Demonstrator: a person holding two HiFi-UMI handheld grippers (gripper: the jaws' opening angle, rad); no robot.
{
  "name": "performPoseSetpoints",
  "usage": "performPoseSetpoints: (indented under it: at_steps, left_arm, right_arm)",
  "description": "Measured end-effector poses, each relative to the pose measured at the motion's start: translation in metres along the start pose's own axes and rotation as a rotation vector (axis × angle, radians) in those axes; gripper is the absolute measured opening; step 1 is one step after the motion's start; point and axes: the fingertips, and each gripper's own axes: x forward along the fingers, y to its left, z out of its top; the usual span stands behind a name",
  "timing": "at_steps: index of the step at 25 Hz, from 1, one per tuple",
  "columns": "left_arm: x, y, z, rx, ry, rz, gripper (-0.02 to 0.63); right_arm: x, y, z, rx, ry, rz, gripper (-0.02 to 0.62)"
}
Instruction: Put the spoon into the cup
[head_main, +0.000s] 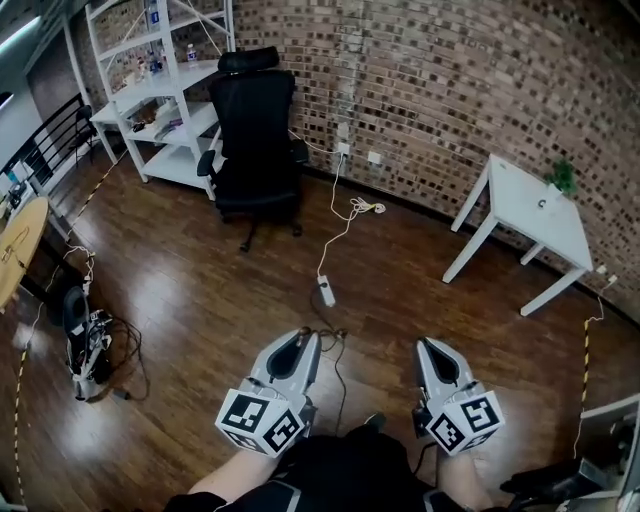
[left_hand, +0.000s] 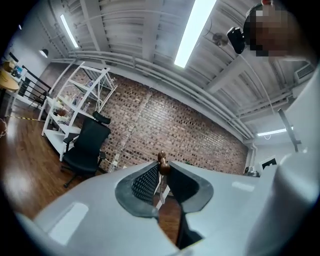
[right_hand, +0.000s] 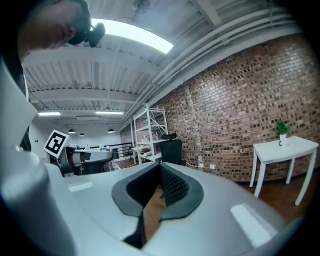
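Black office chair (head_main: 255, 130) far centre by brick wall (head_main: 430, 70); white shelving (head_main: 160, 95) far left; white table (head_main: 530, 215) far right; power strip (head_main: 326, 291) mid-floor.

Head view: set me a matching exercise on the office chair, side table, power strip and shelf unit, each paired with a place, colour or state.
Things:
1. office chair
2. side table
3. power strip
4. shelf unit

Descriptions:
A. lies on the wooden floor
B. black
C. carries a small plant
D. white, tiered, far left

Pairs: 1-B, 2-C, 3-A, 4-D.
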Motion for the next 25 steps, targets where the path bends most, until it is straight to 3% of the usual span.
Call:
performPoseSetpoints:
  at_steps: [7, 20, 25]
  left_arm:
    - [0.037, -0.040, -0.005, 0.048, 0.008, -0.049, 0.044]
    - [0.141, -0.129, -0.019, 0.040, 0.052, -0.162, 0.044]
    - [0.180, -0.166, -0.032, 0.081, 0.065, -0.183, 0.044]
  right_arm:
    - [-0.023, -0.061, 0.011, 0.019, -0.037, -0.085, 0.006]
    - [-0.075, -0.185, 0.039, 0.032, -0.107, -0.188, 0.006]
    - [-0.100, -0.239, 0.040, 0.049, -0.111, -0.228, 0.006]
